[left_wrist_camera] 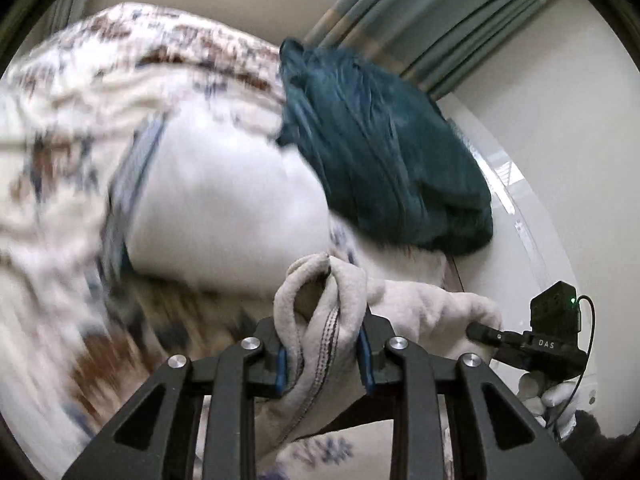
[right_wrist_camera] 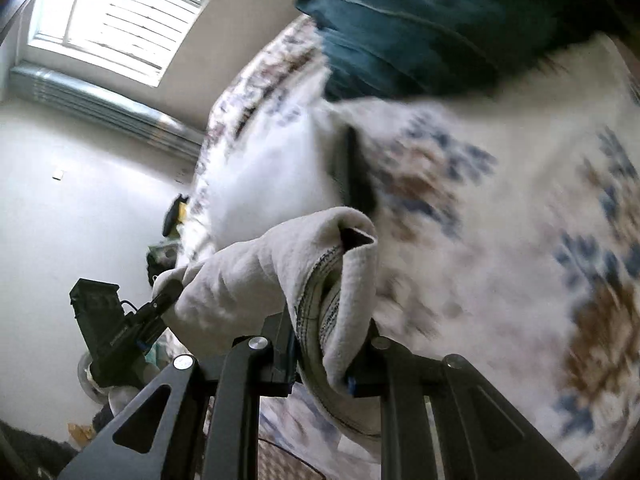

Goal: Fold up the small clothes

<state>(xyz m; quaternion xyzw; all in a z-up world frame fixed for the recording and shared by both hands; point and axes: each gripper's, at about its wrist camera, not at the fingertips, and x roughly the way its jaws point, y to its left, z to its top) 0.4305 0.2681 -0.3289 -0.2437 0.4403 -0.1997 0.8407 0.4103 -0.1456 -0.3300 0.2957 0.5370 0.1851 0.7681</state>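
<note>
Between the two tongs: a pale grey fleece garment (left_wrist_camera: 320,320) hangs stretched in the air, lifted off the bed (left_wrist_camera: 60,140), one end in each tongs.
Left tongs (left_wrist_camera: 325,364): clenched on a bunched edge of the garment with a stitched hem; the cloth fills the gap between the blue pads and folds up over the fingers.
Right tongs (right_wrist_camera: 324,360): clenched on the other end of the same garment (right_wrist_camera: 280,264); the cloth wraps over the fingertips and a loop of hem hangs below them.
Pose, left side: this camera looks at the right tongs (left_wrist_camera: 486,334) from the side, low at its right edge, with the fingers pushed into the fleece; a white-gloved hand (left_wrist_camera: 552,392) holds the handle under it.
Pose, right side: this camera sees the left tongs (right_wrist_camera: 168,292) low on its left, fingers in the cloth, tilted upward toward the garment.
Bed: covered with a white blanket with brown and blue flower pattern, much blurred in both views.
On the bed: a white pillow (left_wrist_camera: 224,208) with a blue-grey edge, and a dark teal cloth (left_wrist_camera: 384,148) lying against it at the far side.
Behind: a beige wall, grey-green curtains (left_wrist_camera: 440,20) and a bright window (right_wrist_camera: 120,12).
</note>
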